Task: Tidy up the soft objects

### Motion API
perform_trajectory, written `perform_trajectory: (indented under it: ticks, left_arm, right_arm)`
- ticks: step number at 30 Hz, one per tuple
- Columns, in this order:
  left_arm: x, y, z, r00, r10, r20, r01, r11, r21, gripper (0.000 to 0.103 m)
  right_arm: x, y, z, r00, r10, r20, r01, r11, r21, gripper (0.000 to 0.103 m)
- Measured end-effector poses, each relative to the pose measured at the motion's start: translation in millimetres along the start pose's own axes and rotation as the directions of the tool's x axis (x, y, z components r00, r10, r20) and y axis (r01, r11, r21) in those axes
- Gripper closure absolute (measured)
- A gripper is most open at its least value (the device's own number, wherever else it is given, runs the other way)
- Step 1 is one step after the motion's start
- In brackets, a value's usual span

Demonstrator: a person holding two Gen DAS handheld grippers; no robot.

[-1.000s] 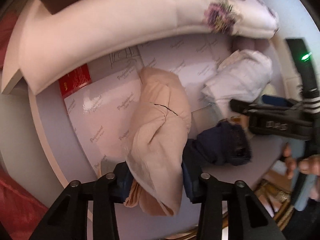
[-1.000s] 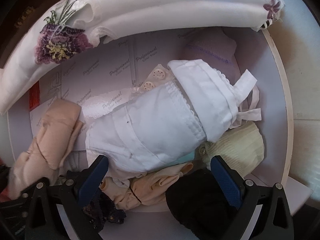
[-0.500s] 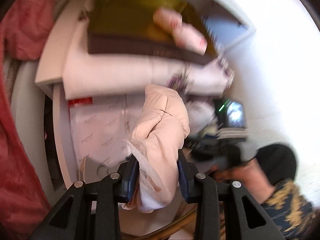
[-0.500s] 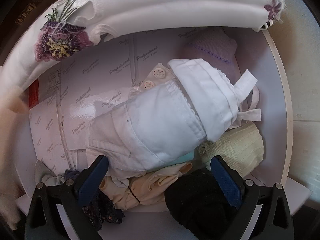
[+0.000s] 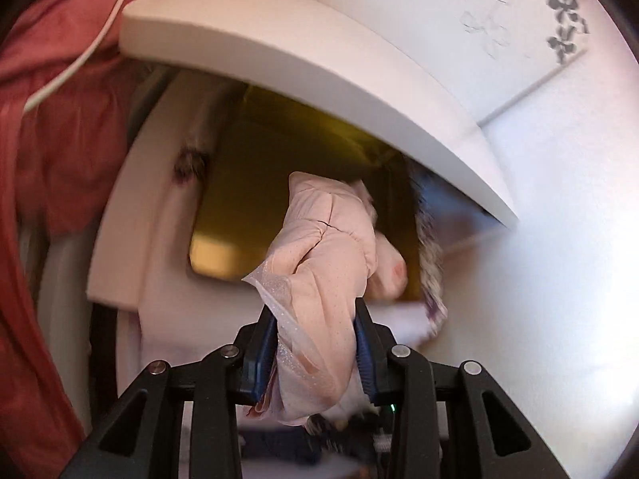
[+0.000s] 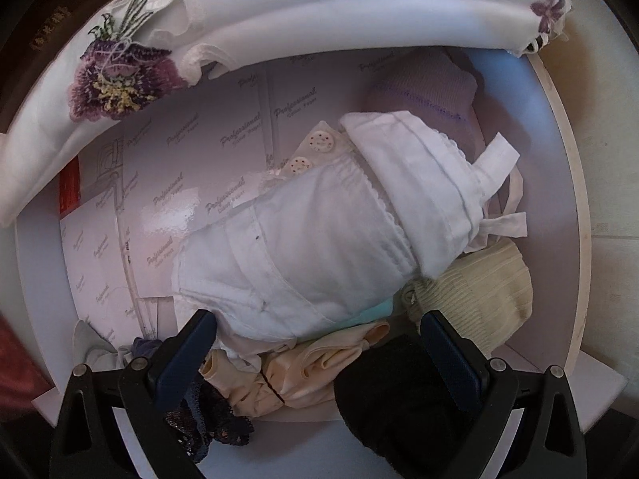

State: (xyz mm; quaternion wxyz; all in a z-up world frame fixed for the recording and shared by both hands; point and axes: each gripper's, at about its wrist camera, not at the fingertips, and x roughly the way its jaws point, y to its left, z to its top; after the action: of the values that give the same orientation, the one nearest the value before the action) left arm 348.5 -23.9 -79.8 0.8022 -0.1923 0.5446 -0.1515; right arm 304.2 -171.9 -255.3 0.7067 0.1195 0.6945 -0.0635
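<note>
The left gripper (image 5: 315,343), jaws just tightened on the pale pink bundled soft garment (image 5: 331,263), has lifted it from the drawer toward the amber compartment at twelve o'clock, while the right gripper (image 6: 319,355) hangs wide-open over the white folded cotton garment (image 6: 319,239).

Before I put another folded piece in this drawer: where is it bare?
Free: the printed liner paper between the embroidered cloth and the white garment. Crowded: the right side and near edge, with the cream knit, beige piece and black item.
</note>
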Motion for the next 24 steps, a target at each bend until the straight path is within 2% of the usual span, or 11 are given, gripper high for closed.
perform_trajectory:
  ticks: [4, 11, 18, 22, 24]
  left_arm:
    - [15, 5, 26, 0.996, 0.084, 0.038, -0.084, 0.996, 0.01, 0.068]
    - [42, 11, 56, 0.982, 0.17, 0.079, -0.172, 0.985, 0.019, 0.068]
    - [73, 15, 62, 0.962, 0.265, 0.064, -0.268, 0.962, 0.048, 0.067]
    - [78, 19, 58, 0.961, 0.271, 0.058, -0.274, 0.96, 0.057, 0.056]
    - [75, 21, 54, 0.96, 0.274, 0.054, -0.277, 0.959, 0.061, 0.054]
  right_arm:
    - [4, 0, -1, 1.0, 0.006, -0.01, -0.006, 1.0, 0.003, 0.0]
    - [9, 2, -2, 1.0, 0.01, -0.02, -0.01, 1.0, -0.001, 0.0]
    - [12, 14, -1, 1.0, 0.017, -0.026, -0.018, 1.0, -0.005, 0.0]
    - [13, 17, -1, 1.0, 0.016, -0.026, -0.017, 1.0, -0.006, 0.0]
    - [14, 18, -2, 1.0, 0.014, -0.025, -0.014, 1.0, -0.007, 0.0]
